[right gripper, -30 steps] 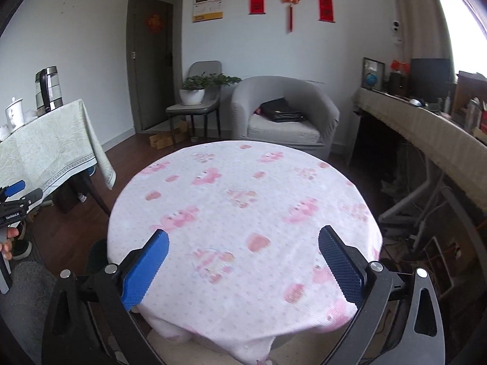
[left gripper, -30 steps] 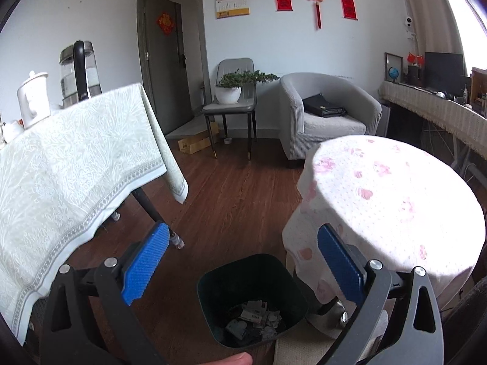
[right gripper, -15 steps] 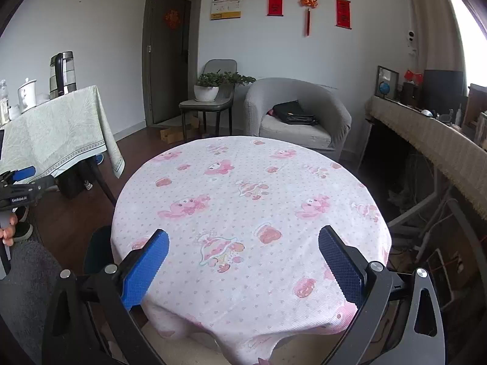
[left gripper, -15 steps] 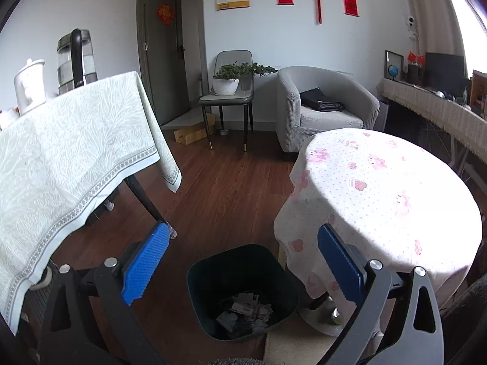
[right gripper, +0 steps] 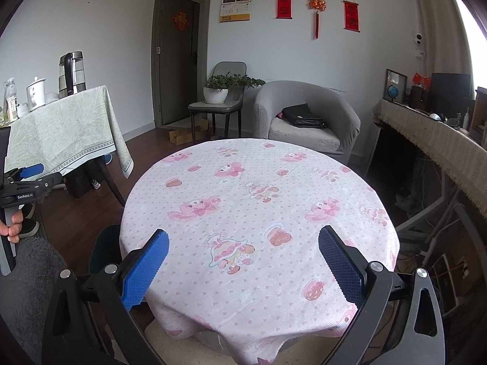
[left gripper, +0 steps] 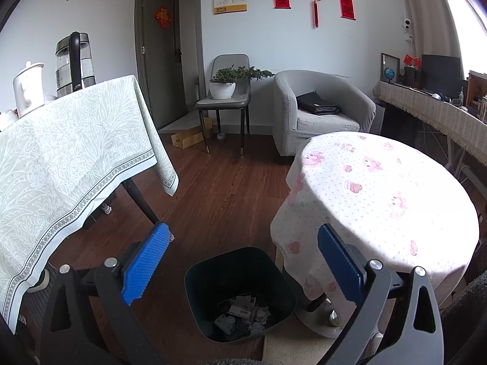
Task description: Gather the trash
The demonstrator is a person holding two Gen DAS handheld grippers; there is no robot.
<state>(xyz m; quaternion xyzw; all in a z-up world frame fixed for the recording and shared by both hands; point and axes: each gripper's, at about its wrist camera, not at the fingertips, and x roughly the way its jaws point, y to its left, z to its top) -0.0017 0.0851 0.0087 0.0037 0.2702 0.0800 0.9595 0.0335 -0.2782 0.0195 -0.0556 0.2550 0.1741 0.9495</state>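
Observation:
A dark green trash bin (left gripper: 240, 292) stands on the wood floor beside the round table, with several crumpled paper scraps (left gripper: 243, 314) at its bottom. My left gripper (left gripper: 242, 257) hangs open above and just behind the bin, nothing between its blue pads. In the right wrist view my right gripper (right gripper: 243, 261) is open over the near edge of the round table with the pink cartoon cloth (right gripper: 258, 206); no trash shows on that cloth. The bin's rim (right gripper: 105, 252) peeks out left of the table. A hand (right gripper: 12, 228) holds the left gripper's handle at the far left.
A table with a pale green cloth (left gripper: 70, 152) stands left, carrying a glass kettle (left gripper: 74, 64) and a white teapot (left gripper: 27, 88). Behind are a grey chair with a potted plant (left gripper: 226, 83), a grey armchair (left gripper: 322, 109) and a long side counter (left gripper: 432, 112). Open wood floor (left gripper: 225, 188) lies between the tables.
Both grippers have risen and pulled back: the bin looks smaller and farther below the left gripper, and more of the round tabletop shows in the right view. Both stay open.

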